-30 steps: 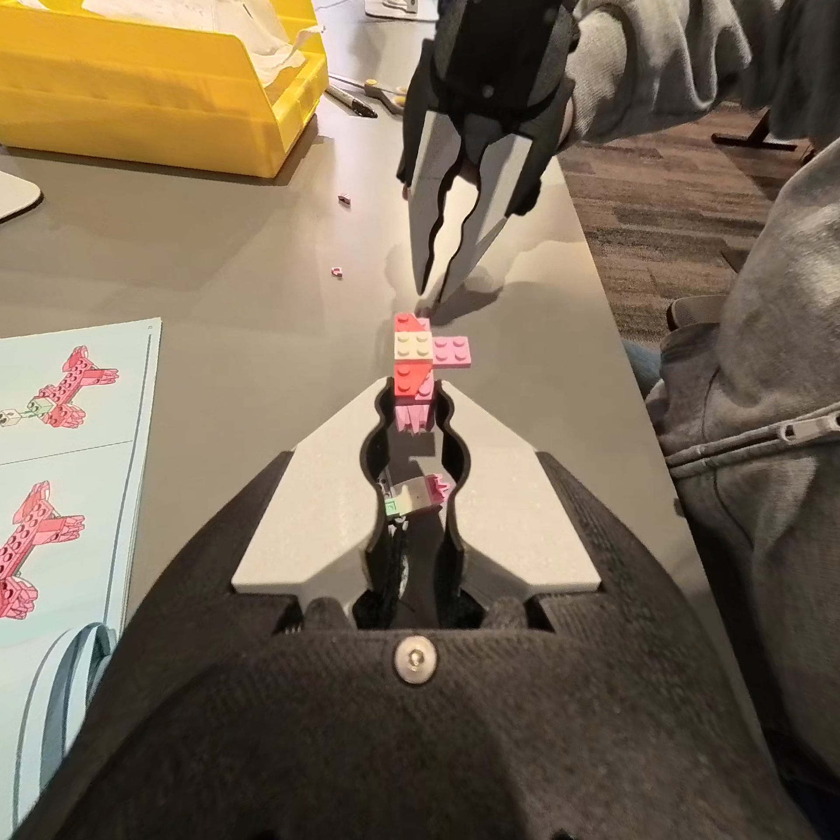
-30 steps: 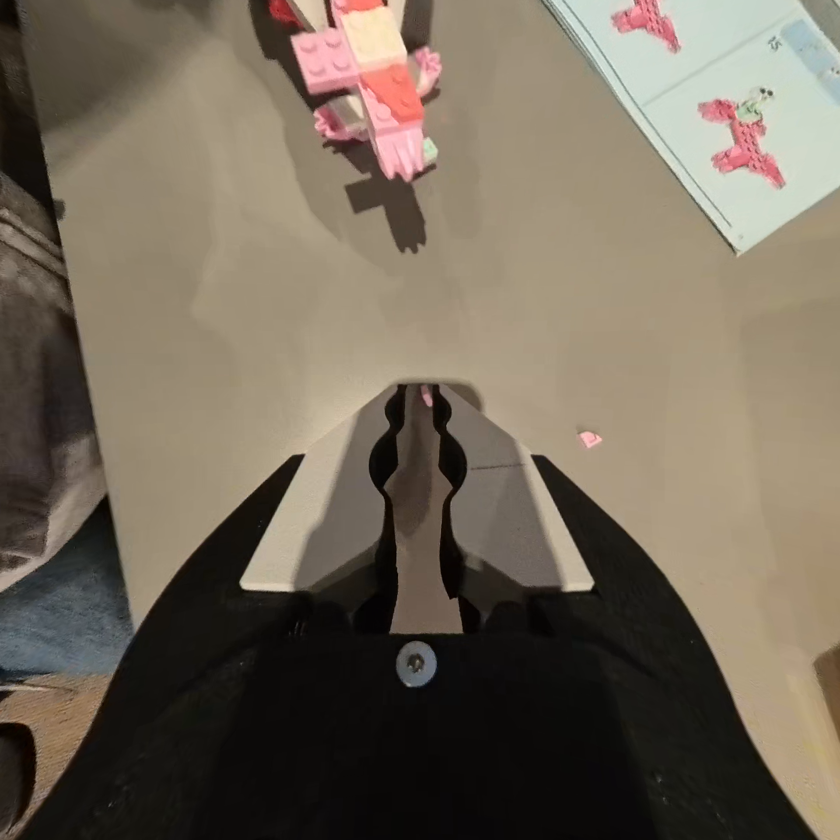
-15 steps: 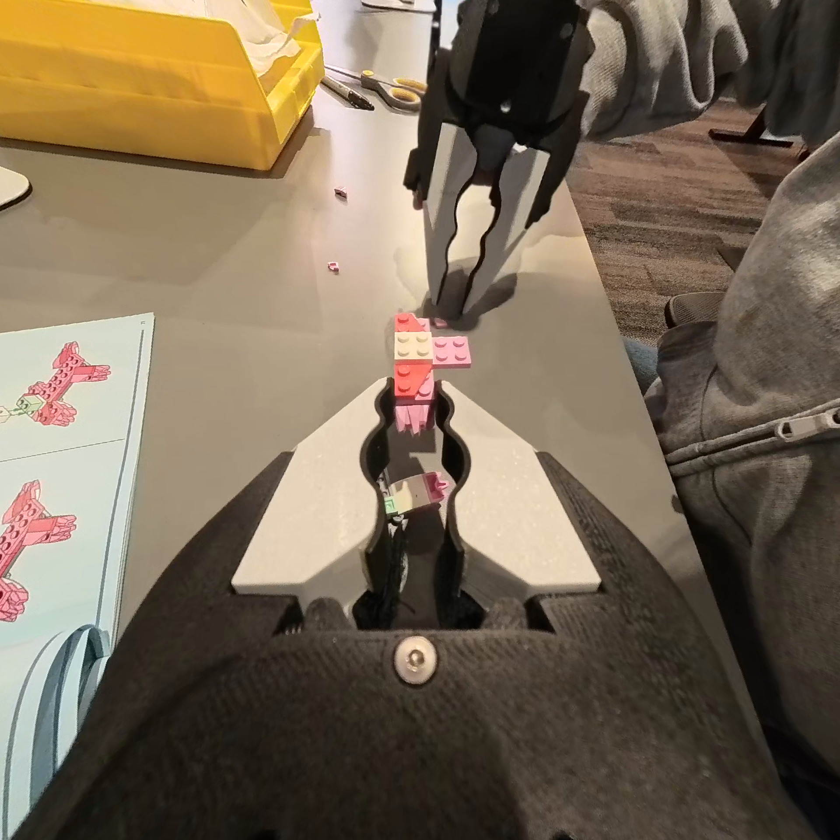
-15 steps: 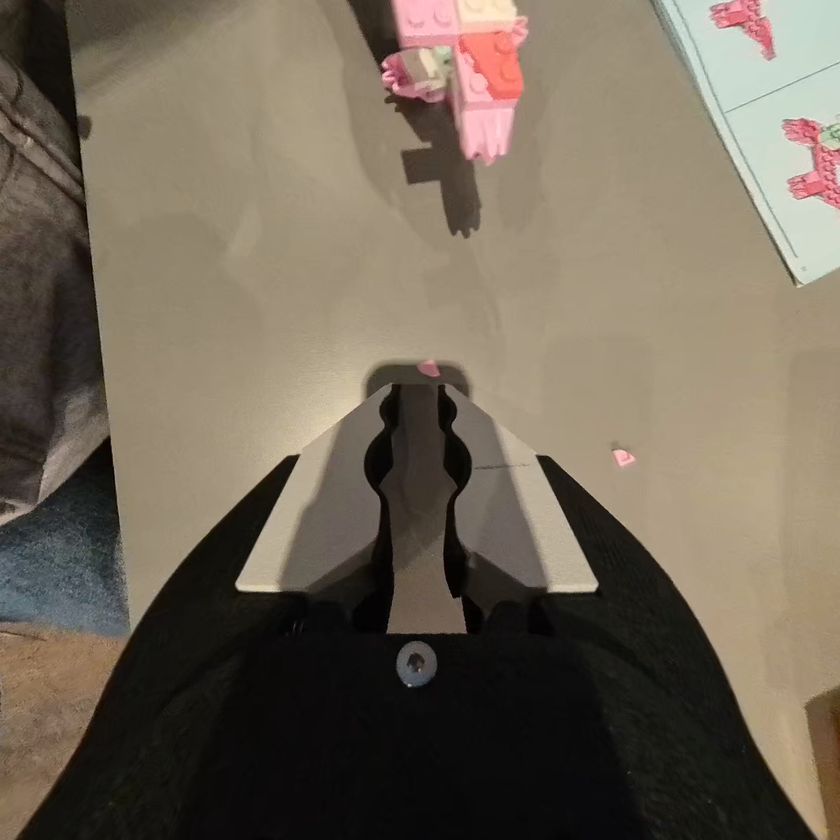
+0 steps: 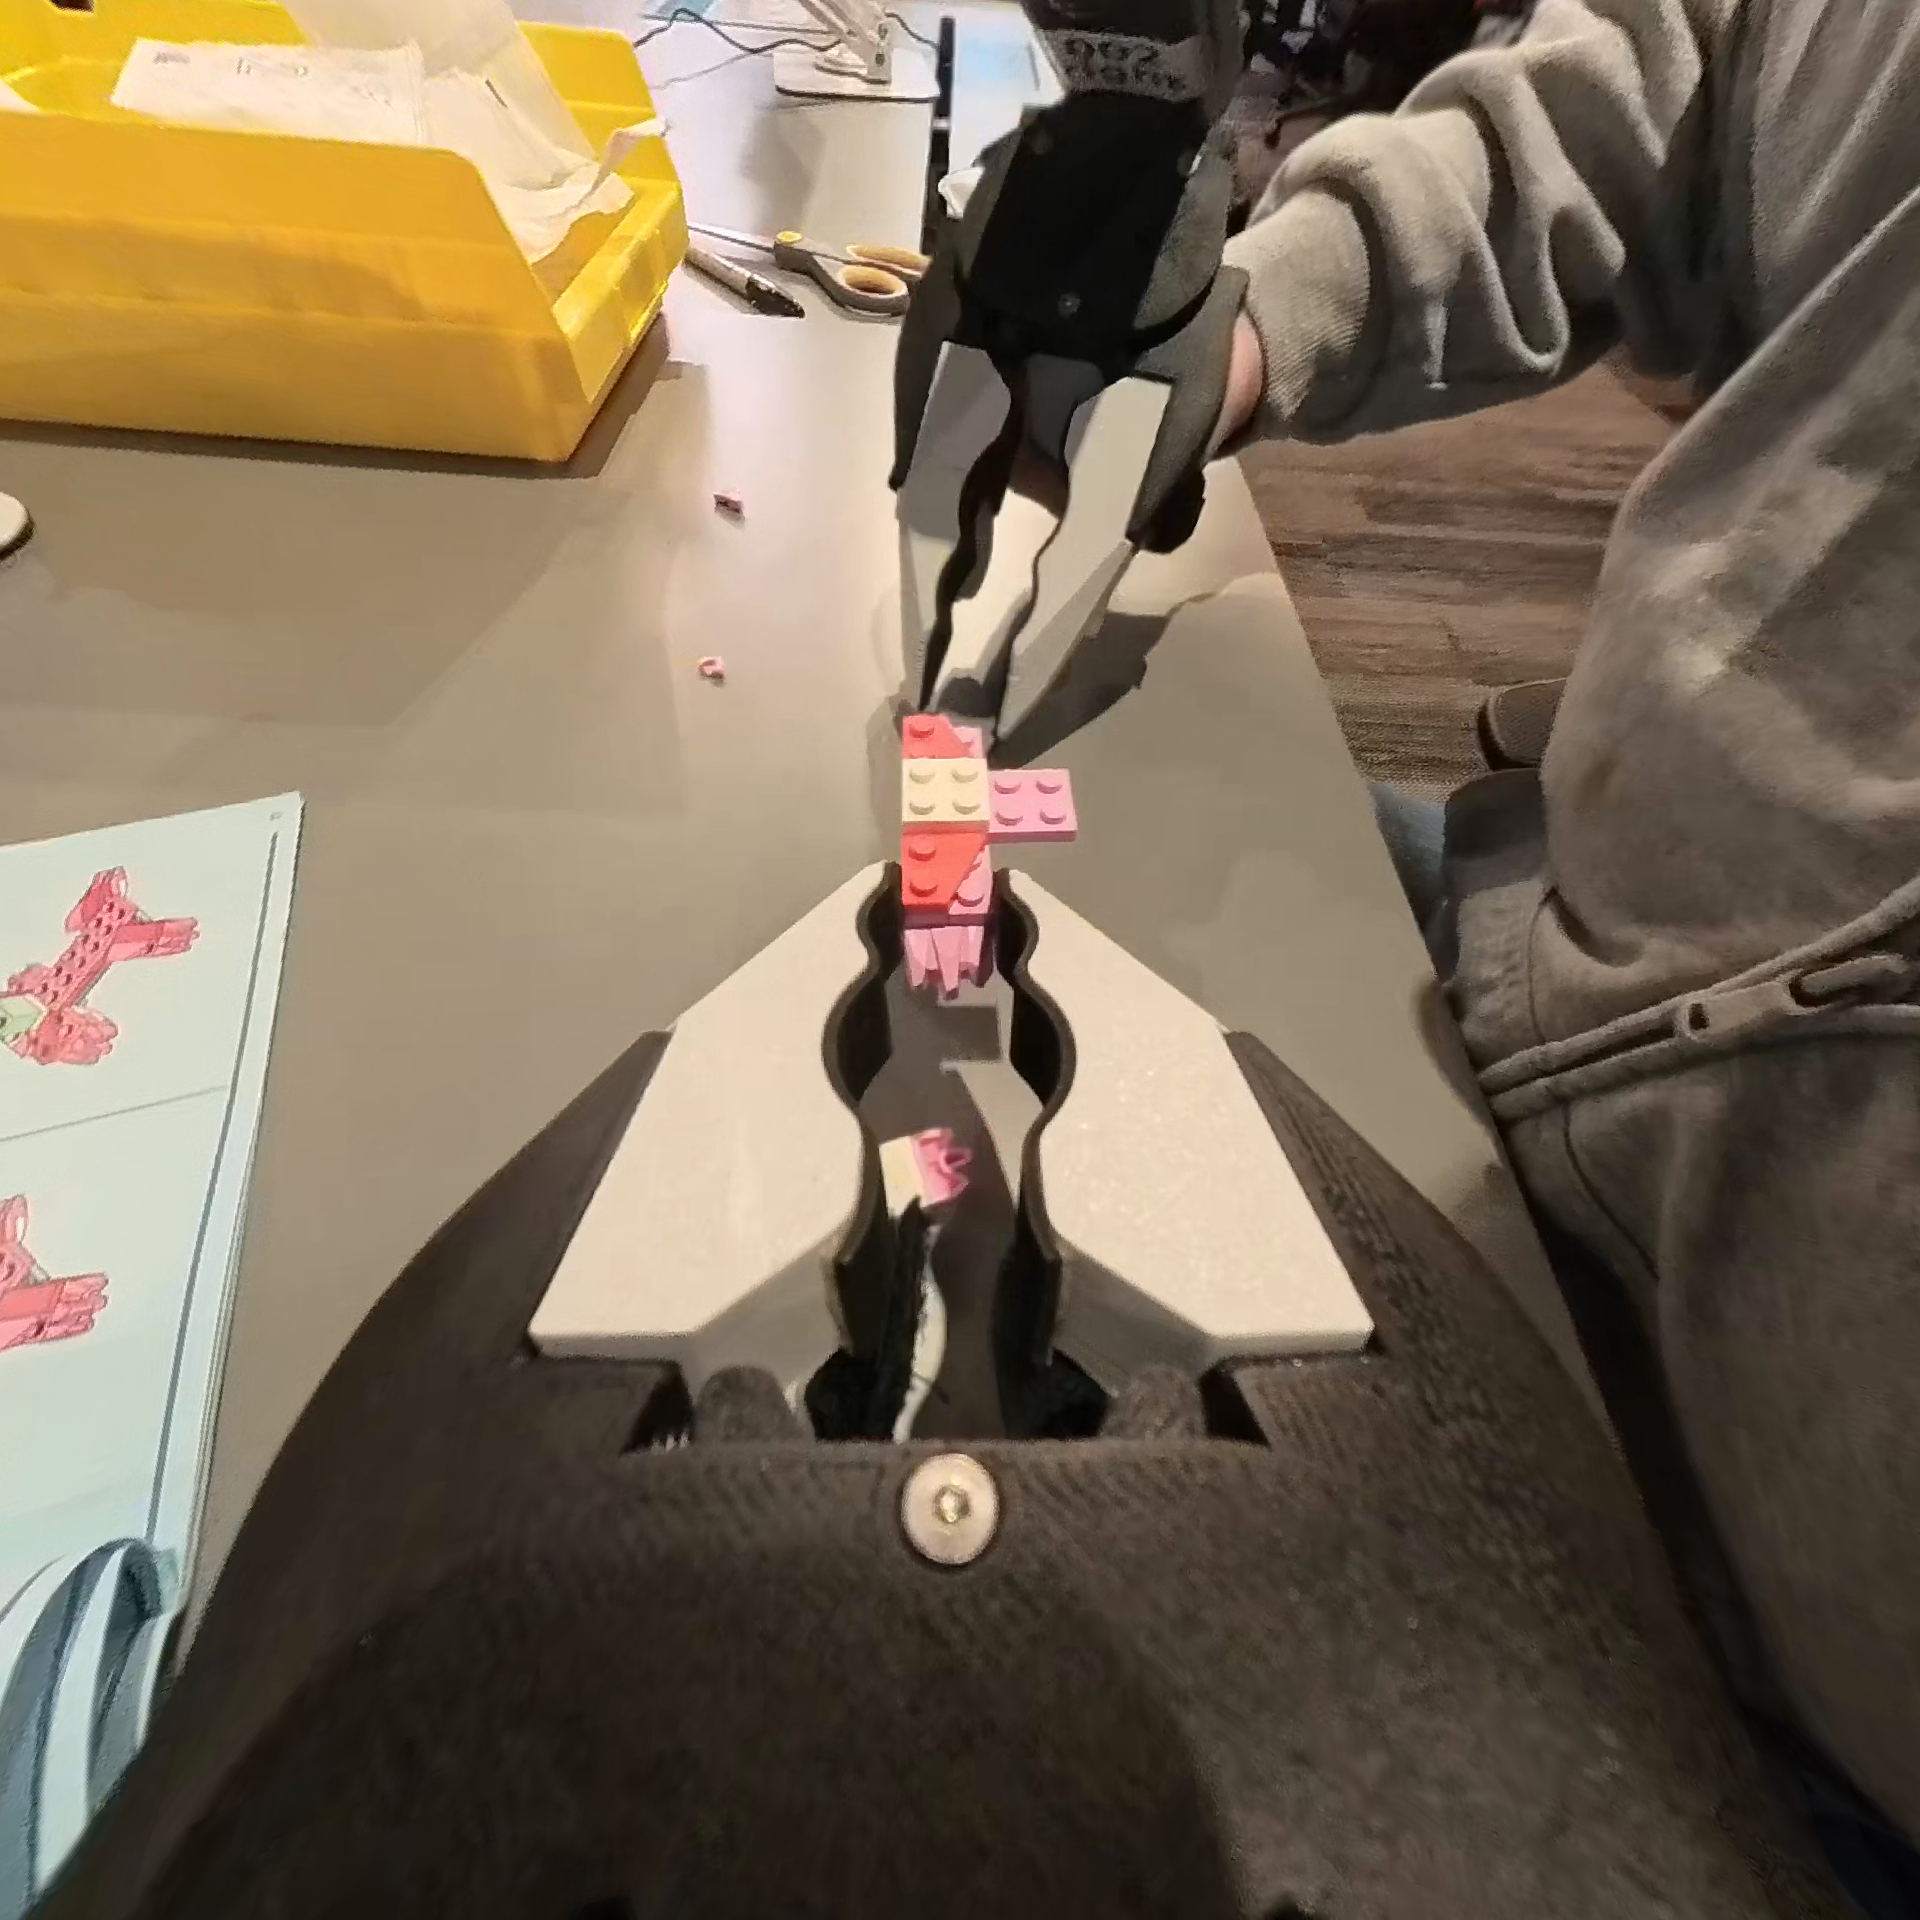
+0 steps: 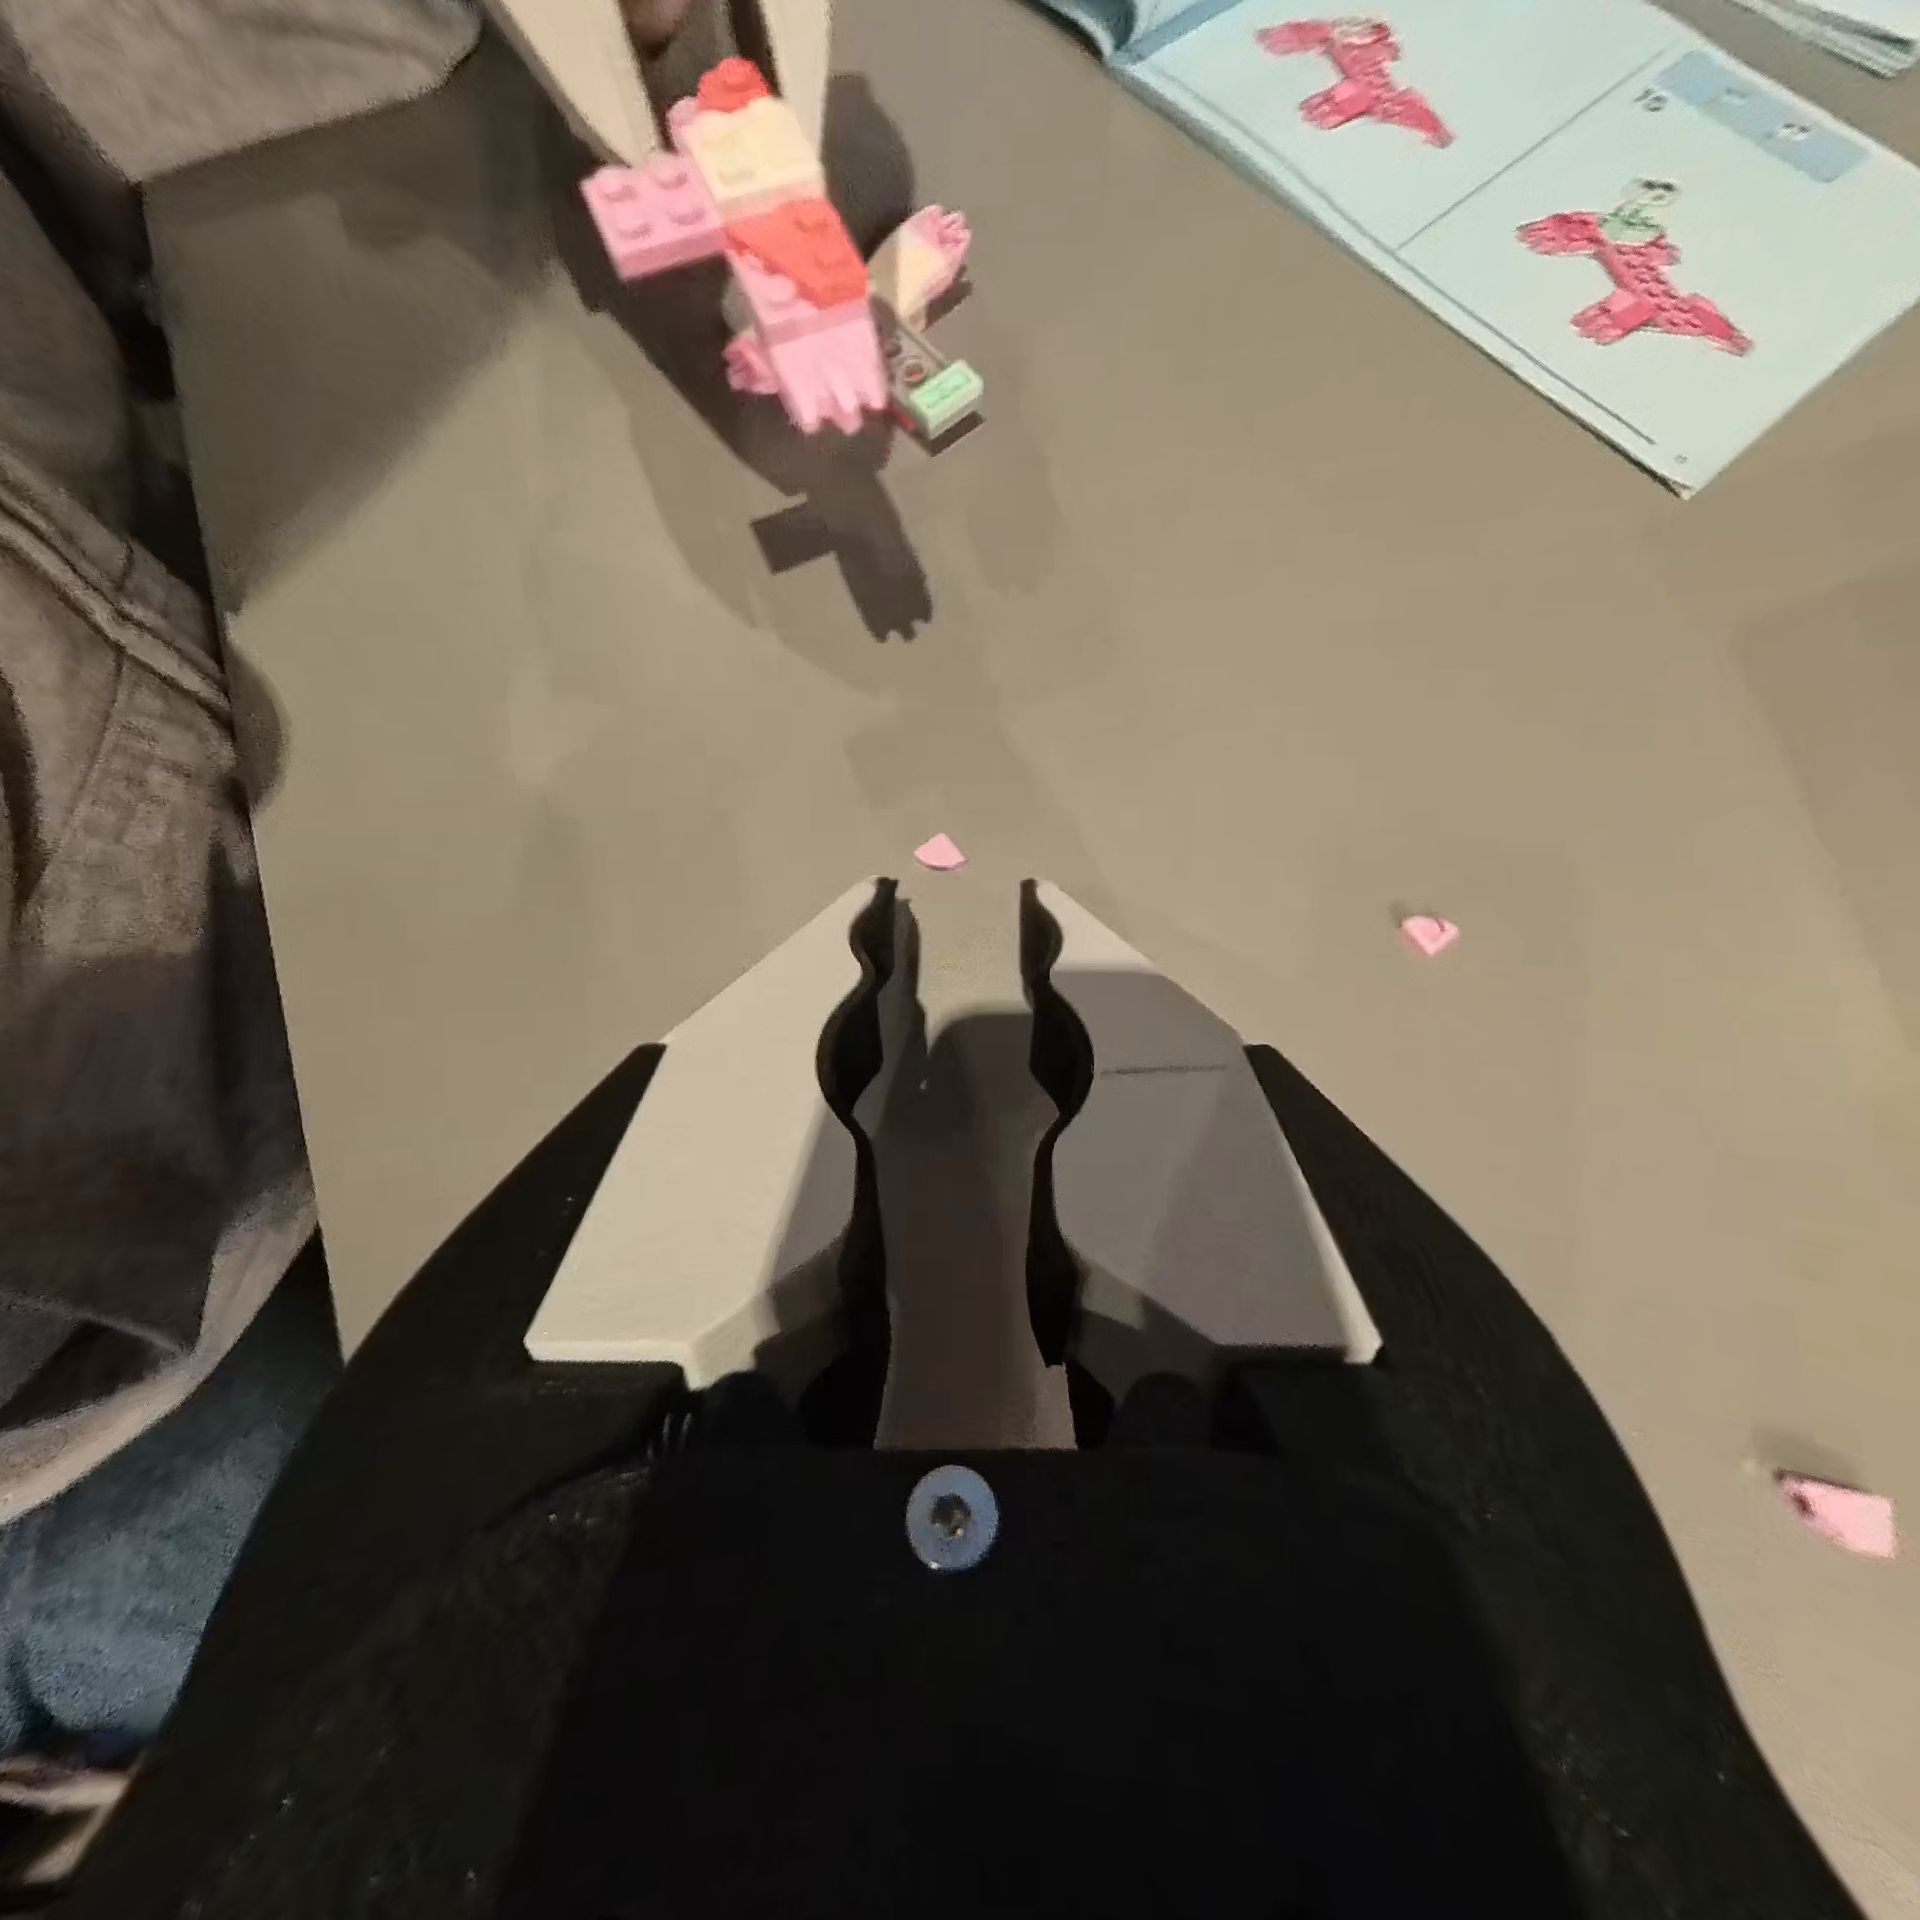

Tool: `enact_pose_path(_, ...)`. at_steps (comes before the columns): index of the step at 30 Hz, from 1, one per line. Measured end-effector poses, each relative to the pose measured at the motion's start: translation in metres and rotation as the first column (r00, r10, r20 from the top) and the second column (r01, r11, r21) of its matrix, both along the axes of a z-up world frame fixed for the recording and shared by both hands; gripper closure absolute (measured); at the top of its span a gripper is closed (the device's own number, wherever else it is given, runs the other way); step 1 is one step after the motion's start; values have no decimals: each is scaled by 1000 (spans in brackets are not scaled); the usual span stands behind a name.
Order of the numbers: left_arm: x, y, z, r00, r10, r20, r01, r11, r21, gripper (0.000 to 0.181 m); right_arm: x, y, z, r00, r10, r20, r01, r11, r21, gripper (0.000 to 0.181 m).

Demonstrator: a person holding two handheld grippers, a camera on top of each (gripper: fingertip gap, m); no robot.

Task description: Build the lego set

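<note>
Pink lego model (image 5: 943,852) between left hand-held gripper (image 5: 943,894) fingers

An office or hobby workroom: a plain grey desk (image 5: 436,644), a yellow parts bin (image 5: 312,239) of papers far left ahead of the left claw, scissors (image 5: 842,265) and pen (image 5: 743,286) beyond, wood-pattern floor (image 5: 1434,540) right.

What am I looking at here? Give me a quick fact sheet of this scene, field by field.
Activity: building a pink lego model on a grey table
Left gripper: shut on the lego model
Right gripper: open, empty, just behind a small pink piece
Loose pieces: two more pink ones on the table
Guide: blue instruction booklet
Background: yellow bin, scissors
</note>
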State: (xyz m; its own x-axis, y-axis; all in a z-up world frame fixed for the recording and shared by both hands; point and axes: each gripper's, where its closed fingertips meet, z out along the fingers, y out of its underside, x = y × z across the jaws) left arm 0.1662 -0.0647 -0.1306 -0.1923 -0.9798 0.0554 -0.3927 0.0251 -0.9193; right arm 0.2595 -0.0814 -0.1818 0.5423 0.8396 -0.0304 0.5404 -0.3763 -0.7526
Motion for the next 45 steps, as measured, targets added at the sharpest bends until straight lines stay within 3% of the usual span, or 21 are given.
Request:
enact_pose_path(7,3,-10,-3,1000,-30,-6,30,1000,9,165,6,-9,-4,996,-78,-52,77,997,-13,157)
enact_pose_path(26,3,-6,-5,1000,-21,-9,21,1000,-9,165,-10,-3,-7,997,-19,-71,18,1000,-15,158)
enact_pose_path(33,2,-5,-8,1000,-22,-21,21,1000,-19,165,-15,0,-10,998,41,-46,-41,999,-1,166)
enact_pose_path(41,3,-6,-9,999,-23,-24,22,1000,-21,165,-11,3,-11,1000,24,-16,-23,999,32,181)
enact_pose_path(45,3,-7,-11,999,-27,-31,26,999,-23,165,-11,3,-11,999,19,-30,-19,1000,18,178)
